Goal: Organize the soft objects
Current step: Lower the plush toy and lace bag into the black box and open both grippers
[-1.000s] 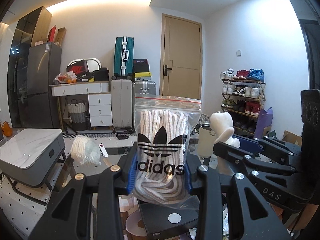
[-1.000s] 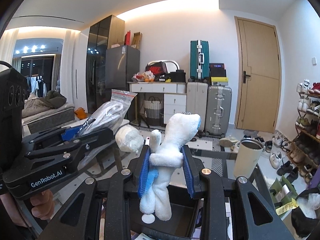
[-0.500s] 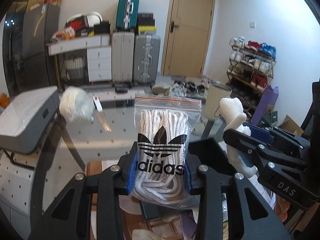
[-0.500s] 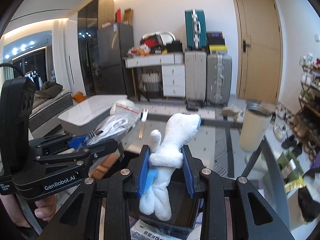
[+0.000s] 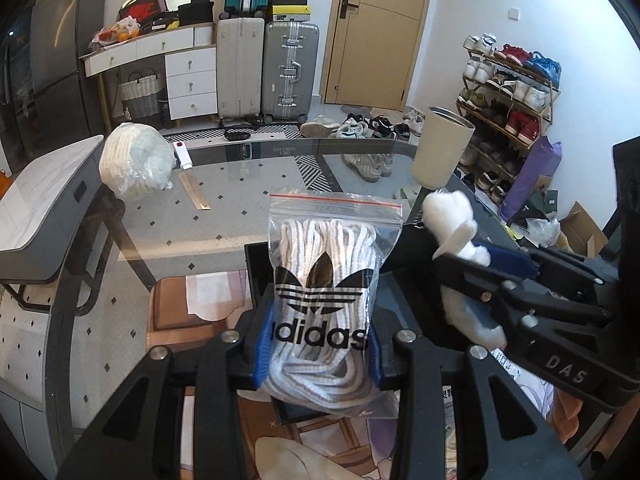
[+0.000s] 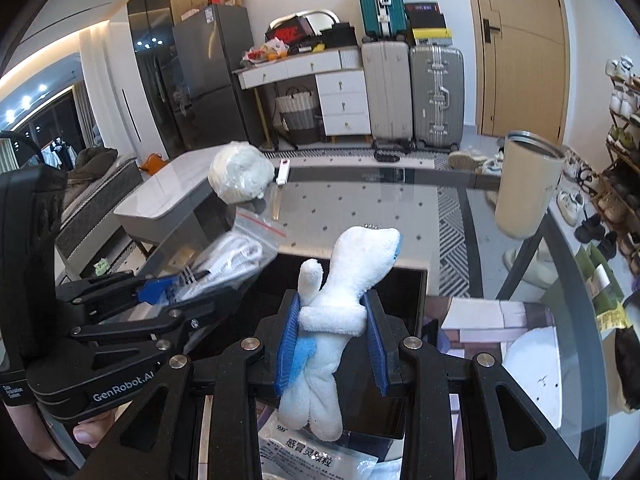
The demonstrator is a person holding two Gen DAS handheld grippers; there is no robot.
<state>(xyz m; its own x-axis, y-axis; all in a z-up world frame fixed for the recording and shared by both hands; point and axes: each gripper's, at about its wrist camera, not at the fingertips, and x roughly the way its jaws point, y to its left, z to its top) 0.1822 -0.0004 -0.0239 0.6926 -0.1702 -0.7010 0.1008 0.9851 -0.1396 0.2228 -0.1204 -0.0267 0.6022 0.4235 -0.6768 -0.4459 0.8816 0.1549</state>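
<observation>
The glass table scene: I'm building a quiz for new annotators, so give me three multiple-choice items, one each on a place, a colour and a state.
1. Where does the beige tumbler stand?
A. On the glass table, far right
B. On the floor by the door
C. Inside the black box

2. What colour is the seal strip on the zip bag?
A. Green
B. Red
C. Yellow

3. What is the right gripper doing?
A. Standing open and empty
B. Clamped on the white plush toy
C. Clamped on the tumbler

Answers:
1 A, it rests on the glass near the right edge.
2 B, a red line runs across the bag's top.
3 B, the blue pads press the toy's middle.
</observation>
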